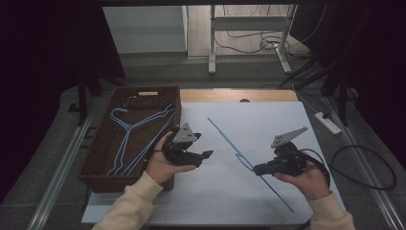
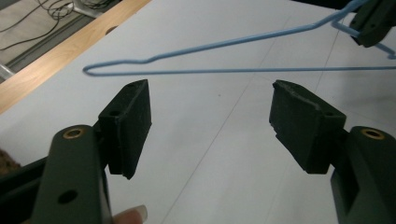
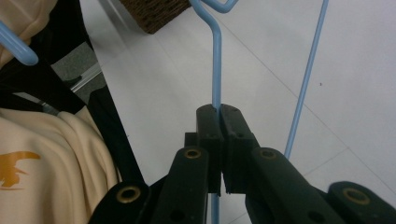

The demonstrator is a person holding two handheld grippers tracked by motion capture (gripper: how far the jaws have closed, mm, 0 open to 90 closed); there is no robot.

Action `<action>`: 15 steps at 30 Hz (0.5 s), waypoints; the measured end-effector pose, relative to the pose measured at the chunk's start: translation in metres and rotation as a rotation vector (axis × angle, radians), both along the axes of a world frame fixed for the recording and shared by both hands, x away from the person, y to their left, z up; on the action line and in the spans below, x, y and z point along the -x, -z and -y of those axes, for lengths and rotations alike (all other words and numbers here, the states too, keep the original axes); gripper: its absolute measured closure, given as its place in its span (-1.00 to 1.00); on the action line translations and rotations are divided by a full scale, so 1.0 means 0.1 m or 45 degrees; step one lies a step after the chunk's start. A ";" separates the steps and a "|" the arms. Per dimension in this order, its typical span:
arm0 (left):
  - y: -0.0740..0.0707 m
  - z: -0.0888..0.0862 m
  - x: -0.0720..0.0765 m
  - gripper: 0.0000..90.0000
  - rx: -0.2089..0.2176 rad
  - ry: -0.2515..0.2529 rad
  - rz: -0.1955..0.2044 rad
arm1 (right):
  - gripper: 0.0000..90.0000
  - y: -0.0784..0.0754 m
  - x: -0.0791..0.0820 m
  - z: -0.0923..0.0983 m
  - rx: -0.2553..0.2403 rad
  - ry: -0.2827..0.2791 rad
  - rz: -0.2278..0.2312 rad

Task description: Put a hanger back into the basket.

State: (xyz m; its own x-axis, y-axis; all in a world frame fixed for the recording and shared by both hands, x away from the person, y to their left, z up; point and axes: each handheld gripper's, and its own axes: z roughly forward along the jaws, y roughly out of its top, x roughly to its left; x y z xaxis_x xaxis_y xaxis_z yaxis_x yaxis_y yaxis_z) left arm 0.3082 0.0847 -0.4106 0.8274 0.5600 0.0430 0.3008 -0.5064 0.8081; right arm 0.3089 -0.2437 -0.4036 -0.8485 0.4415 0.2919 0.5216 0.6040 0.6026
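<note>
Black jaws of the right gripper point(image 3: 219, 116) pinch the neck of a thin blue wire hanger point(image 3: 216, 60), seen close in the right gripper view. From above, that hanger point(image 1: 225, 139) lies across the white tabletop point(image 1: 268, 120). Left gripper point(image 2: 210, 126) jaws stand wide apart, empty. More blue hangers point(image 1: 129, 139) fill a brown wicker basket point(image 1: 98, 148), their hooks hard to separate.

Cream sleeves point(image 1: 129, 203), black fingers point(image 2: 128, 126)

A lab or recording studio: black curtains point(image 1: 43, 52) hem in a white-topped table point(image 1: 268, 124), loose cables point(image 1: 249, 43) trail across the floor, and a power strip point(image 1: 327, 122) lies beside it.
</note>
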 end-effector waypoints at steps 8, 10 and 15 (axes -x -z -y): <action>0.05 0.25 -0.18 -0.35 -0.122 0.083 0.027 | 0.96 0.00 0.01 0.00 -0.013 -0.025 -0.008; 0.06 0.29 -0.22 -0.35 -0.140 0.094 0.041 | 0.96 0.00 0.02 0.00 -0.013 -0.030 -0.012; 0.09 0.41 -0.27 -0.34 -0.187 0.187 0.099 | 0.96 0.00 0.03 0.00 -0.017 -0.054 -0.004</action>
State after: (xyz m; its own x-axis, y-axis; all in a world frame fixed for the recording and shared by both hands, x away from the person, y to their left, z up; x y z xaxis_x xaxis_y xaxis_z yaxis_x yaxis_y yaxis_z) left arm 0.3349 0.0438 -0.4197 0.8906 0.4166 0.1822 0.1548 -0.6545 0.7401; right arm 0.3061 -0.2434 -0.4038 -0.8652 0.4015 0.3003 0.4979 0.6176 0.6089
